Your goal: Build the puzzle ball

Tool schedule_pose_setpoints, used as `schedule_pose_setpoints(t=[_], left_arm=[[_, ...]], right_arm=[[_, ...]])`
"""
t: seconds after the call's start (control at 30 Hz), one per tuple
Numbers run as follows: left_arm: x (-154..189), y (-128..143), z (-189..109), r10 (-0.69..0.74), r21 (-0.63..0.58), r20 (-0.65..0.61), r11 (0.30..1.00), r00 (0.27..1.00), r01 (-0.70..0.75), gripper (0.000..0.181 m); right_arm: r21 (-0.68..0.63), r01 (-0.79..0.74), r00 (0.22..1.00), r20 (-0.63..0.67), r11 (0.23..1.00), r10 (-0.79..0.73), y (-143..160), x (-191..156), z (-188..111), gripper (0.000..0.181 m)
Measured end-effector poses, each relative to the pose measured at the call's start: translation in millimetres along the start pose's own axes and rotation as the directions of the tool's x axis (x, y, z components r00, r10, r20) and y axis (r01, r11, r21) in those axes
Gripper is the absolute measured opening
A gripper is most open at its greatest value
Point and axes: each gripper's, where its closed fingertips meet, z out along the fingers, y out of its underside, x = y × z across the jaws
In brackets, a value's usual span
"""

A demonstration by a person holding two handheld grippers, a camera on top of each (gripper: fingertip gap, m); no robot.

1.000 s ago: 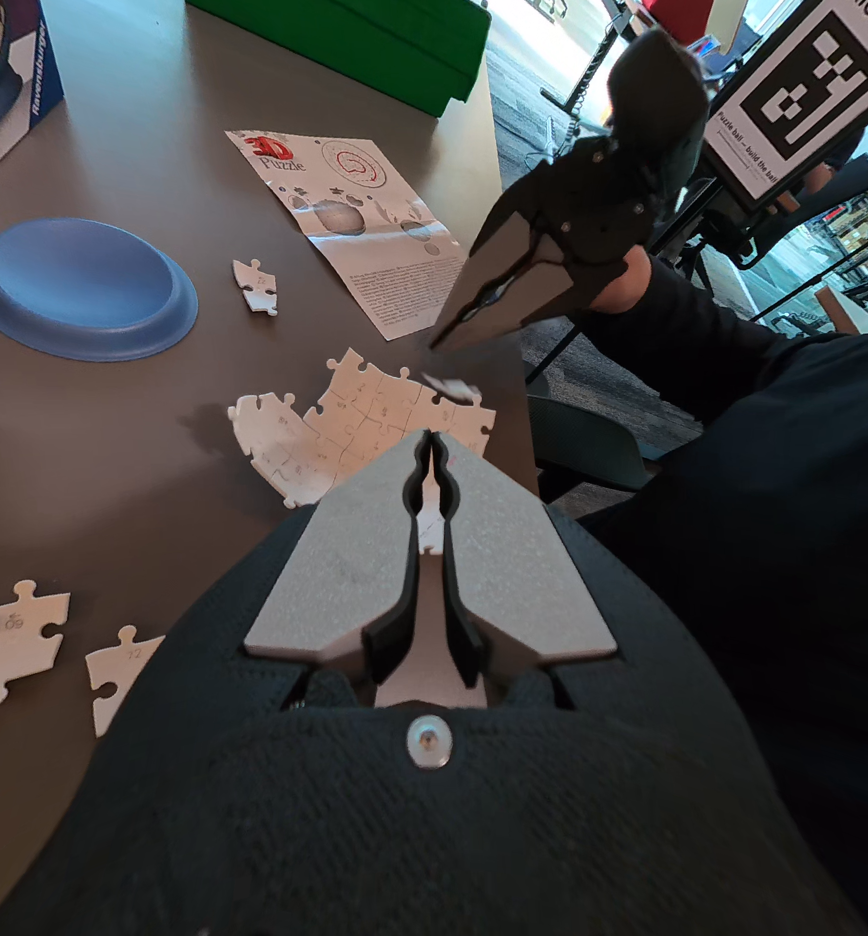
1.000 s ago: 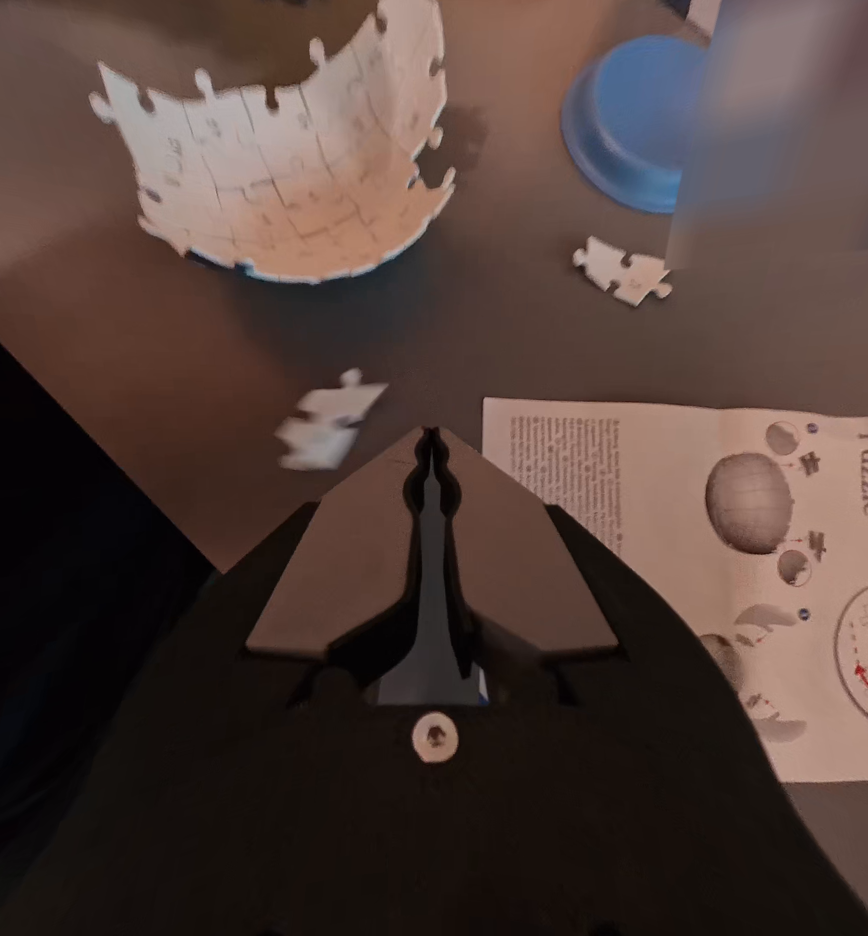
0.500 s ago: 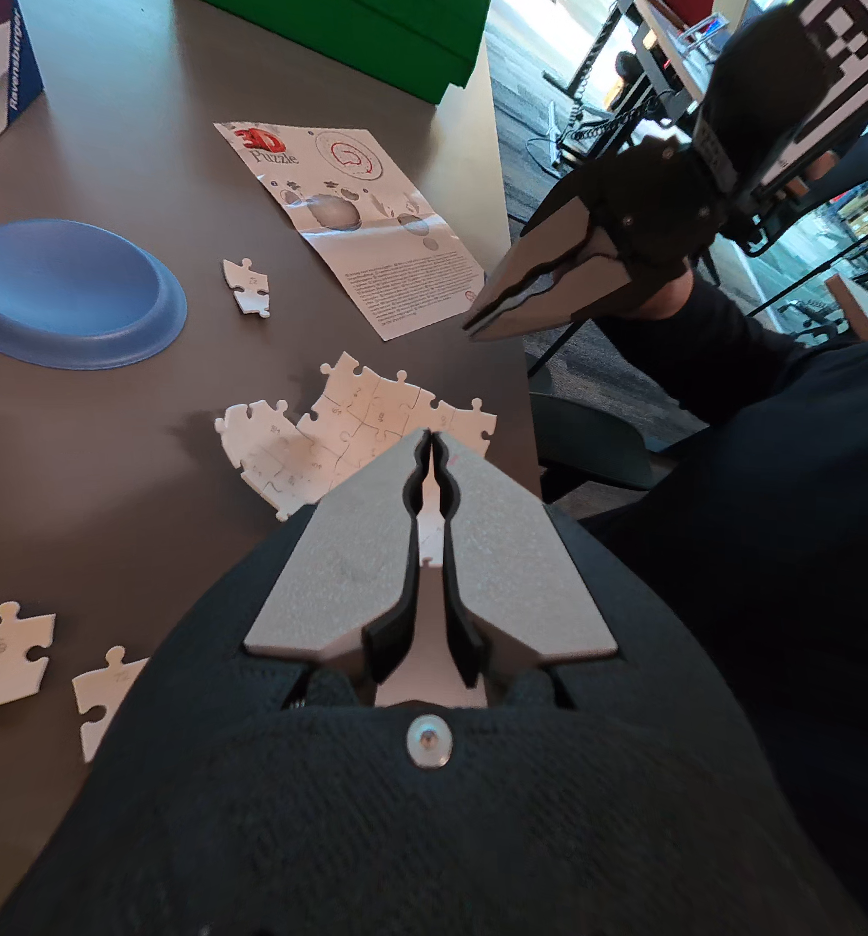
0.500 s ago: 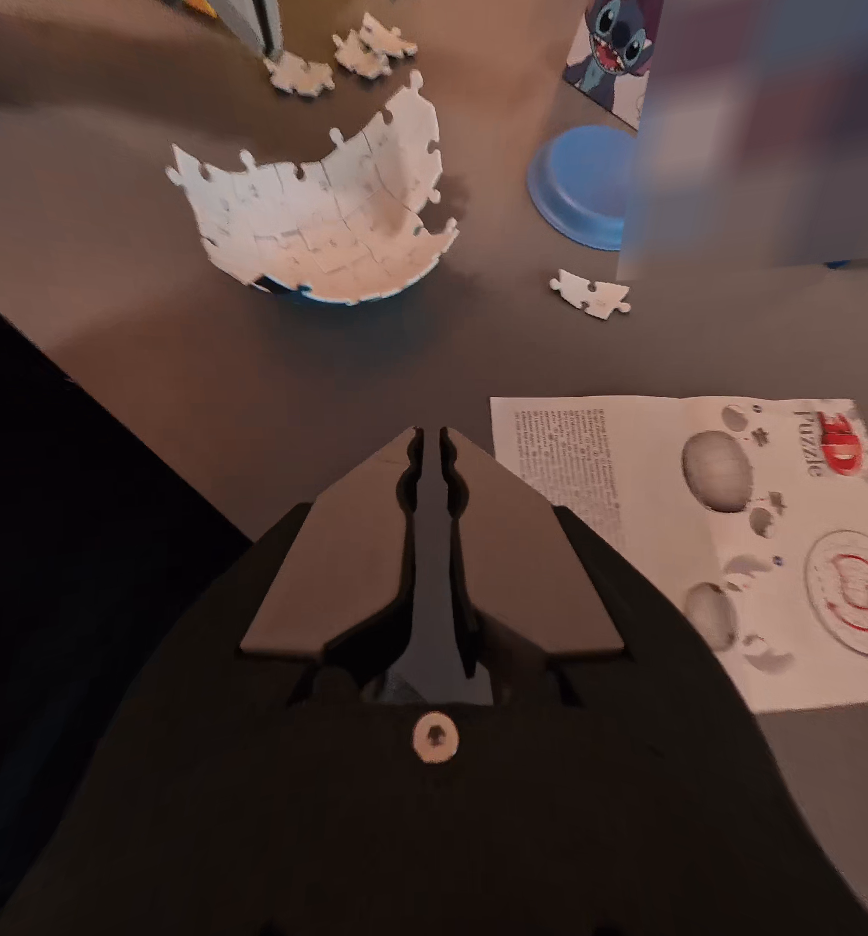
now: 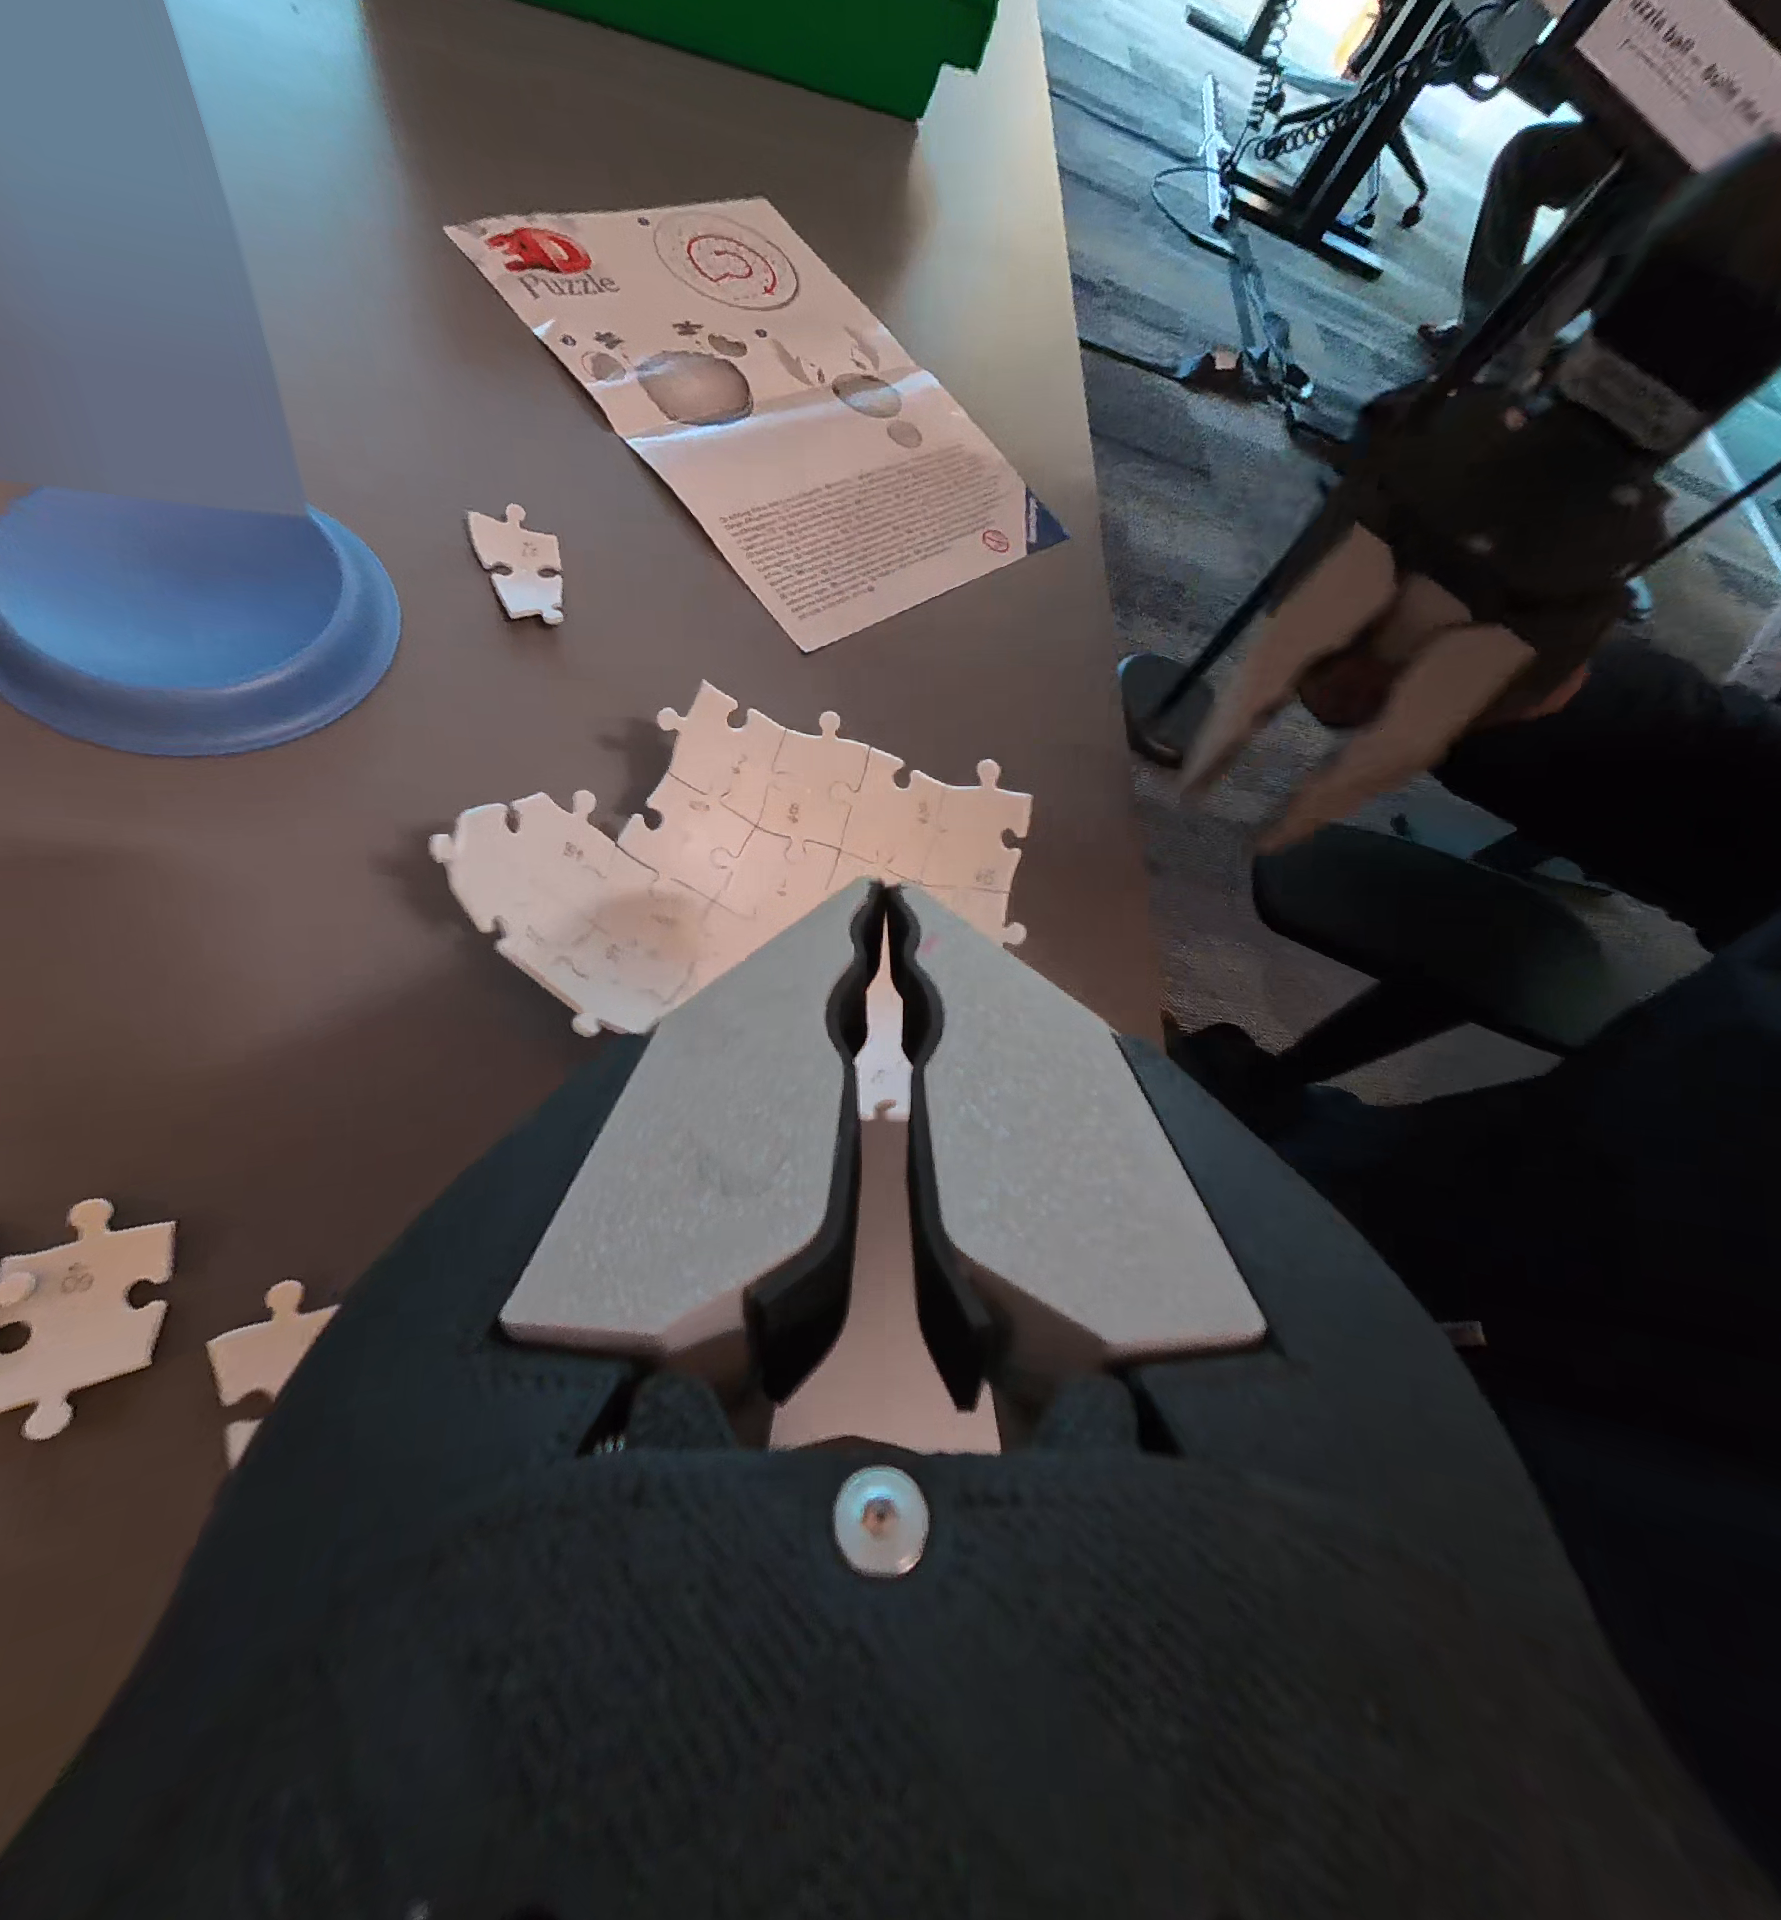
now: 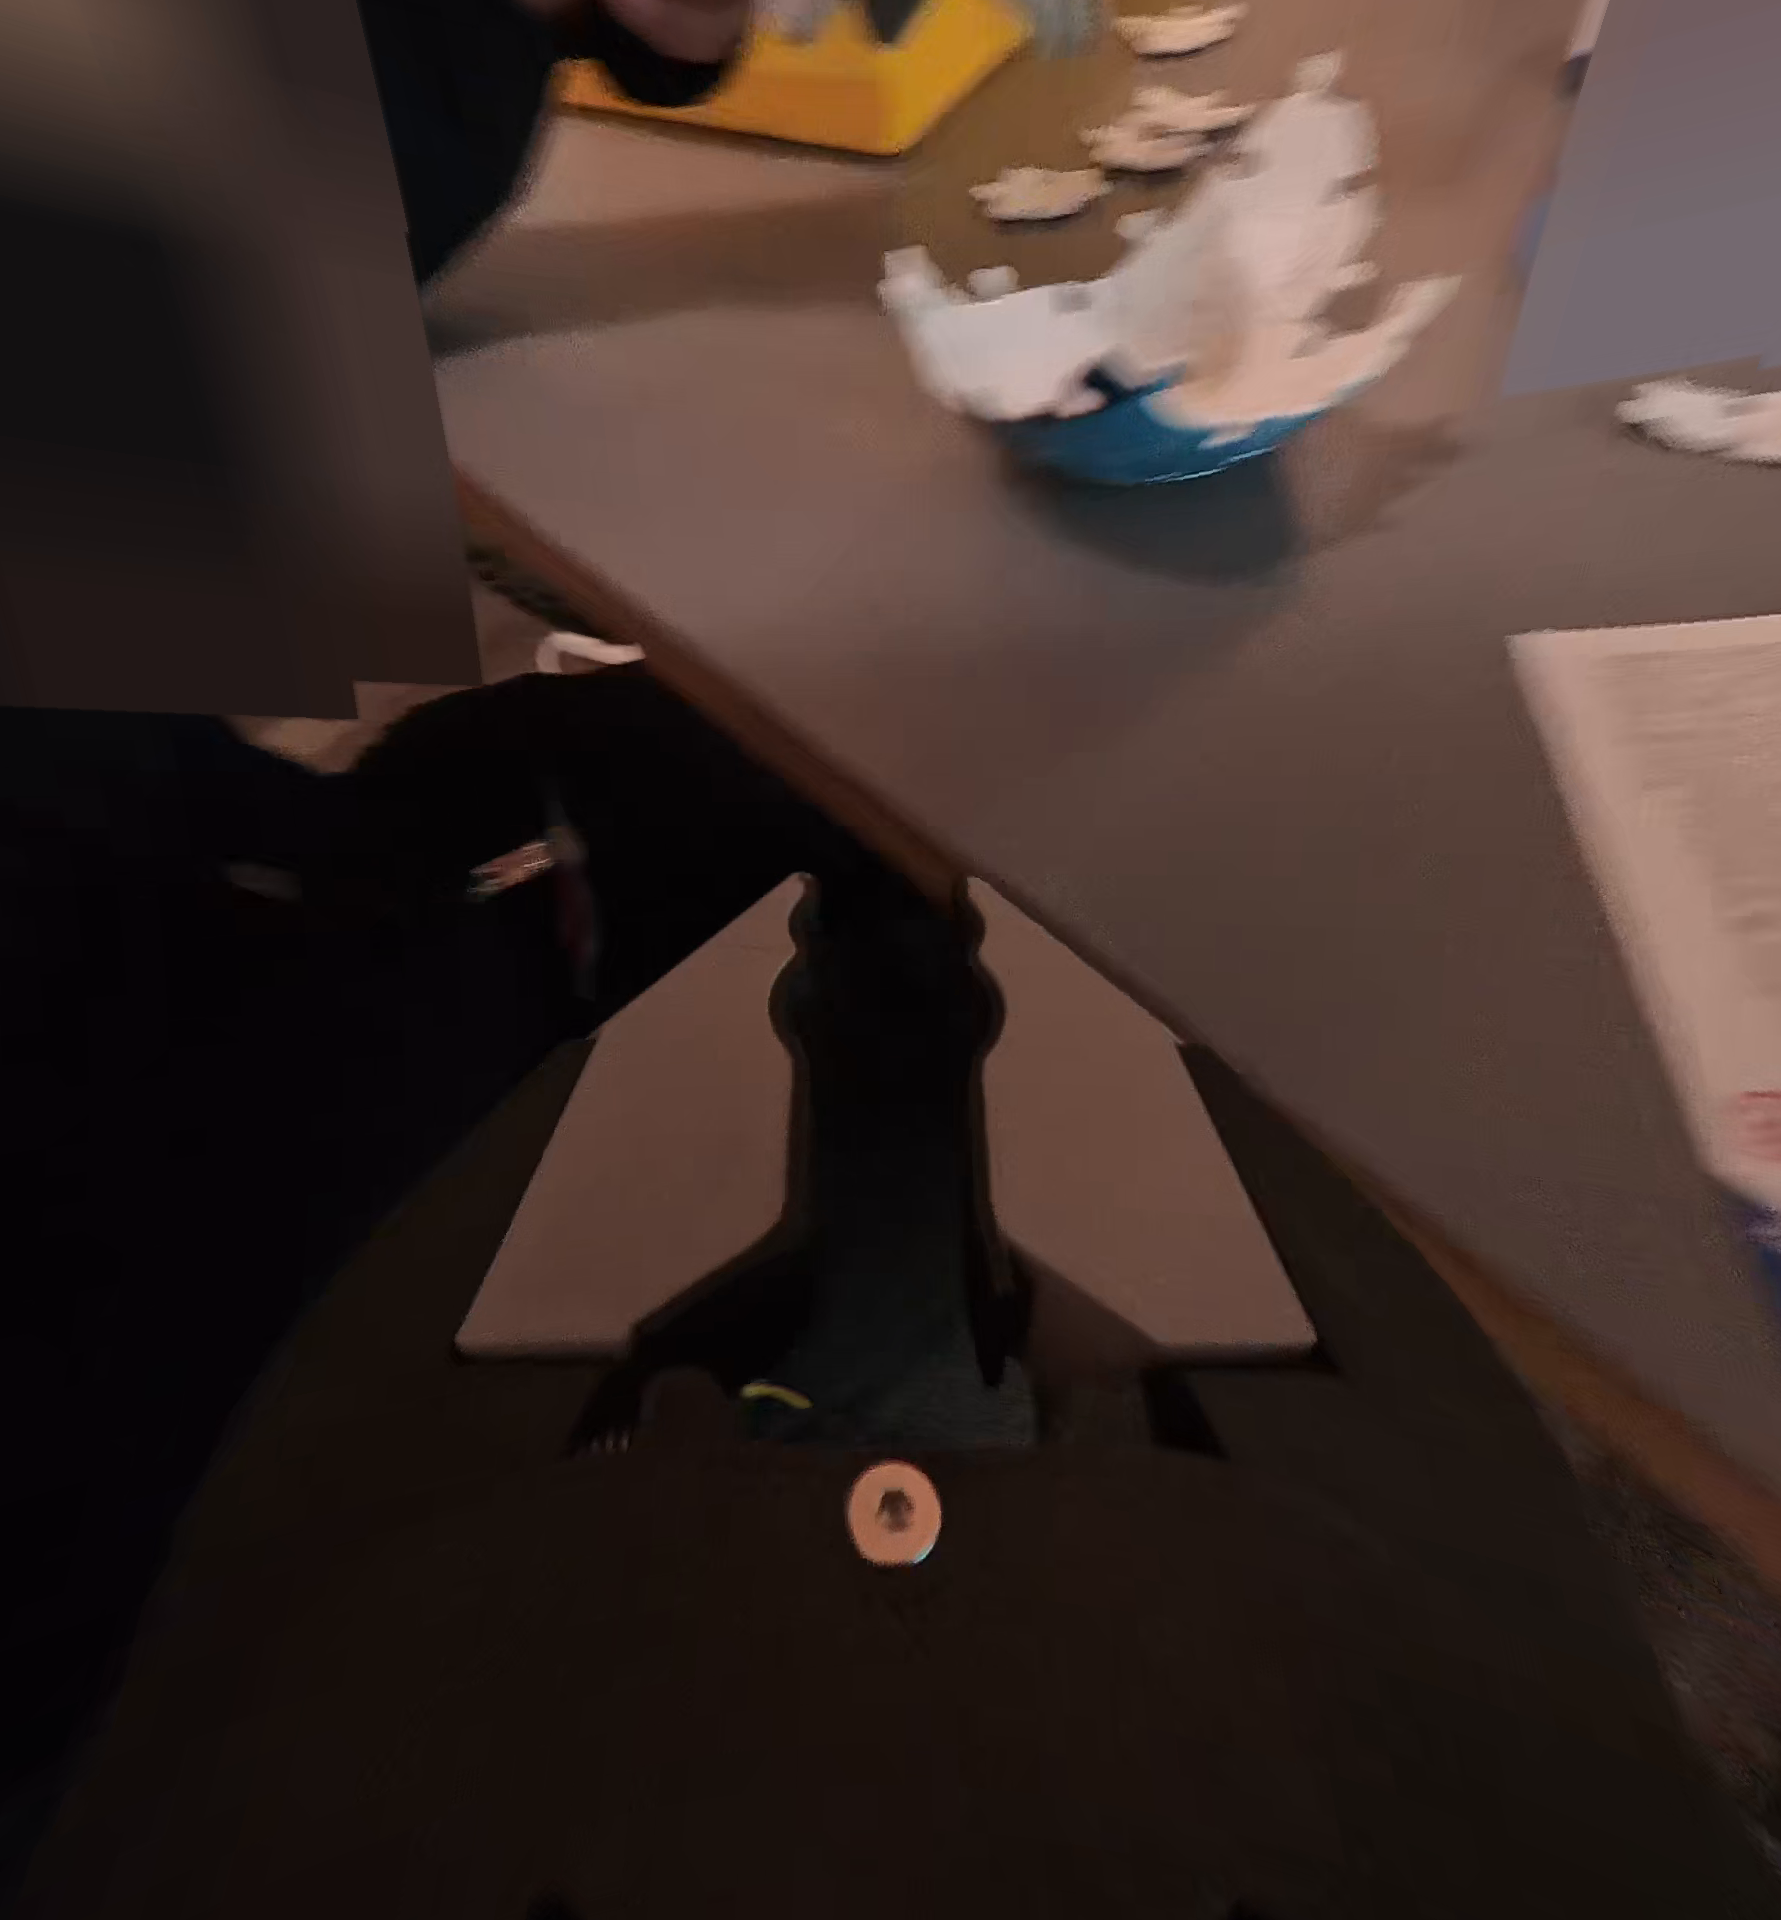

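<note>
Our left tongs (image 5: 884, 902) clench the rim of the white, curved, half-built puzzle shell (image 5: 761, 862) on the dark desk (image 5: 242, 935), apparently steadying it. Our right tongs (image 6: 886, 894) hang released and empty off the desk's edge, likely free to fetch a loose white puzzle piece (image 5: 517, 566).

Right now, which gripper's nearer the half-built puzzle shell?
Left. The left gripper sits shut right over the puzzle shell. The right gripper hangs open beyond the table edge.
</note>
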Motion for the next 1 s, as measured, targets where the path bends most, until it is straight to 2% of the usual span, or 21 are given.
schedule_pose_setpoints(t=[0.07, 0.13, 0.2, 0.27, 0.4, 0.57, 0.77, 0.93, 1.0], left_arm=[[8.7, -1.2, 1.9, 0.005, 0.004, -0.022, 1.000, 1.000, -0.005, 0.000], [15.9, -9.0, 2.7, 0.035, 0.042, -0.001, 0.999, 0.999, -0.035, 0.000], [36.6, -15.4, 1.8, 0.022, 0.078, -0.045, 0.997, 0.999, -0.019, 0.000], [61.1, -13.7, -3.3, 0.043, 0.093, -0.075, 0.995, 0.996, -0.036, 0.000], [83.3, 3.4, -26.7, 0.120, 0.056, 0.017, 0.991, 0.993, -0.120, 0.000], [104.4, 9.6, -65.9, 0.108, 0.110, 0.034, 0.988, 0.994, -0.111, 0.000], [114.9, 30.3, -90.8, 0.090, 0.151, 0.057, 0.984, 0.994, -0.098, 0.000], [110.4, 55.1, -102.0, 0.025, 0.197, 0.039, 0.980, 0.999, -0.032, 0.000], [106.6, 62.9, -99.7, -0.018, 0.204, 0.015, 0.979, 1.000, 0.015, 0.000]], right_arm=[[0.016, -0.007, 0.995, 0.095, 1.000, 0.005, 16.8, -44.0, 0.6, 0.027], [-0.012, 0.026, 0.993, 0.118, 1.000, -0.025, 41.4, -73.3, 13.1, 0.029], [-0.068, 0.082, 0.992, 0.102, 0.994, -0.075, 60.8, -88.9, 31.8, 0.026], [-0.095, 0.152, 0.983, 0.116, 0.984, -0.141, 66.3, -99.9, 53.6, 0.024], [-0.212, 0.321, 0.938, 0.206, 0.923, -0.279, 73.5, -117.2, 95.8, 0.026], [-0.329, 0.487, 0.872, 0.241, 0.809, -0.427, 92.6, -115.9, 128.1, 0.026], [-0.393, 0.508, 0.857, 0.319, 0.767, -0.405, 106.4, -107.6, 178.7, 0.016], [-0.414, 0.549, 0.834, 0.333, 0.726, -0.440, 117.8, -100.8, 189.5, 0.018], [-0.398, 0.550, 0.834, 0.315, 0.734, -0.453, 112.1, -98.8, 189.8, 0.017]])
